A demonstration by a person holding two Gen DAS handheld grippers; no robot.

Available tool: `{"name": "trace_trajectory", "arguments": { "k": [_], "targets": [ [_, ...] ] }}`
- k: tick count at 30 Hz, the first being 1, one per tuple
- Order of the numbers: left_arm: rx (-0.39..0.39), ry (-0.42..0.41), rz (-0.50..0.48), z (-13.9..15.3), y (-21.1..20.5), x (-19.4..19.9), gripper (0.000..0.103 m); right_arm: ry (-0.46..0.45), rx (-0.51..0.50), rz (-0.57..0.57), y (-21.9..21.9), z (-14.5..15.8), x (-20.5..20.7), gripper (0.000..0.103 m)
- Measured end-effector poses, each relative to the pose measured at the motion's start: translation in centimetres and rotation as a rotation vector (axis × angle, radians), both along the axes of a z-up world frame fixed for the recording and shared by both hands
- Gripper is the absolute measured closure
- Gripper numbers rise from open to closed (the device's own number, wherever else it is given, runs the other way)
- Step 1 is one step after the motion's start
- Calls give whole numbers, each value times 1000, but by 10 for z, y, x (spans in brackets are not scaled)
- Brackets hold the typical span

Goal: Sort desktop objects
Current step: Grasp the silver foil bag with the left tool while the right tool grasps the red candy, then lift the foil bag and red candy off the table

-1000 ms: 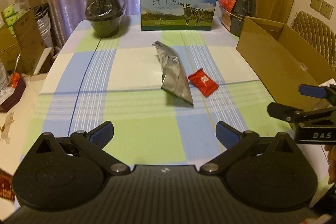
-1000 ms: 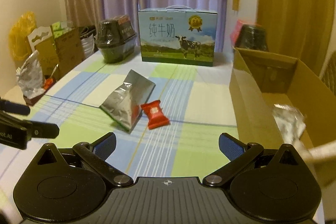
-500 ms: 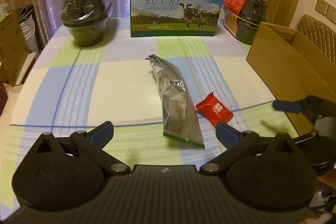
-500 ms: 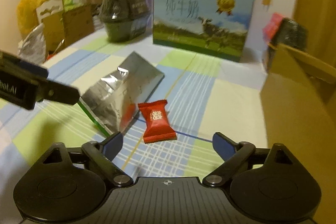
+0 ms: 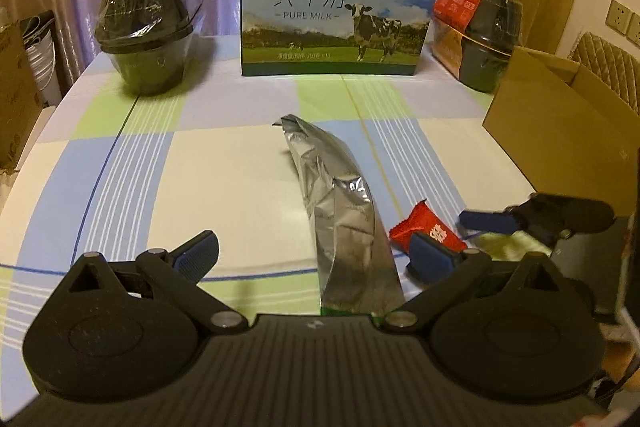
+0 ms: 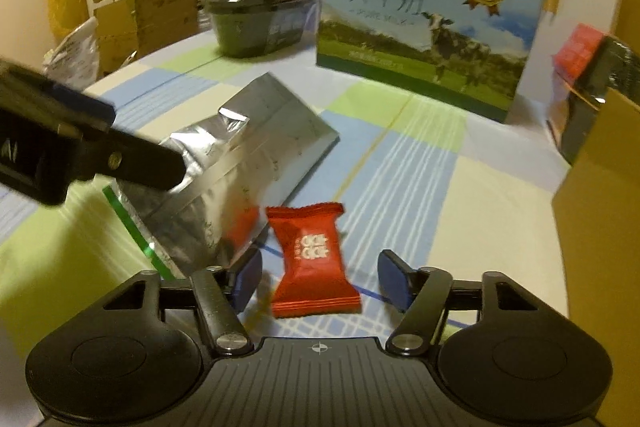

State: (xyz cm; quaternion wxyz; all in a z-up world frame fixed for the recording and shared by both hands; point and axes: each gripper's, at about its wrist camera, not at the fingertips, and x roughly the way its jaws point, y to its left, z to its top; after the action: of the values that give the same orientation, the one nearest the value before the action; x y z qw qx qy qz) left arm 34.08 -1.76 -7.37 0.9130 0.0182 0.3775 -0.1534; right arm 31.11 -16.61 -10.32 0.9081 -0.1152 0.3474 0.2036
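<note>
- The right gripper point(image 6: 318, 277) is low over the table, its jaws apart with the red candy point(image 6: 312, 259) lying between them; neither pad looks to be touching it yet.
- The left gripper point(image 5: 316, 255) also stands wide open, and the near end of the foil bag point(image 5: 344, 219) sits in the gap between its fingers, not pinched.
- The foil bag lies just left of the candy, almost touching it, and runs away toward the milk box point(image 5: 340, 7) at the far edge.
- To the right of the candy stands the open cardboard box point(image 5: 560, 131), which I take to be where things are being sorted; from here I can't see what is inside it.
- Beyond, either side of the milk box, two wrapped dark tubs point(image 5: 148, 27) stand on the checked tablecloth point(image 5: 224, 163), well away from the candy.
- So I'd say the job is still unfinished: both the candy and the bag are still on the table, each lined up for a grab, with nothing held.
</note>
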Motion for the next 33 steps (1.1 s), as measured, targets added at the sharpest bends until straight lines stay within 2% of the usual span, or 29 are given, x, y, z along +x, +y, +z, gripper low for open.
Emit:
{"name": "trace_trajectory", "arguments": {
  "k": [4, 5, 6, 12, 14, 16, 20, 21, 22, 29, 33],
  "targets": [
    [-3, 15, -18, -4, -4, 4, 6, -3, -2, 14, 3, -6, -1, 56],
    [-2, 15, -22, -4, -6, 5, 6, -2, 6, 2, 1, -5, 0, 69],
    [-2, 16, -28, -5, -8, 6, 6, -2, 8, -12, -1, -4, 1, 78],
    [-2, 35, -66, -11, -23, 16, 10, 30, 92, -149, -28, 2, 6, 80],
    [-5, 47, -77, -13, -27, 21, 14, 37, 107, -181, -35, 6, 6, 80],
    [-2, 61, -77, -17, -30, 28, 32, 44, 117, -189, -38, 7, 4, 80],
    [-5, 102, -88, -23, -34, 38, 41, 50, 114, -182, -34, 8, -1, 80],
    [-6, 112, -95, -24, -34, 38, 54, 56, 115, -180, -33, 8, -2, 80],
    [3, 117, -93, -25, -35, 37, 59, 60, 116, -178, -31, 8, -3, 80],
    [2, 152, -117, -18, -30, 6, 65, 105, 166, -223, -34, 17, -20, 80],
    [13, 181, -141, -14, -24, -37, 65, 138, 218, -279, -40, 25, -51, 80]
  ]
}}
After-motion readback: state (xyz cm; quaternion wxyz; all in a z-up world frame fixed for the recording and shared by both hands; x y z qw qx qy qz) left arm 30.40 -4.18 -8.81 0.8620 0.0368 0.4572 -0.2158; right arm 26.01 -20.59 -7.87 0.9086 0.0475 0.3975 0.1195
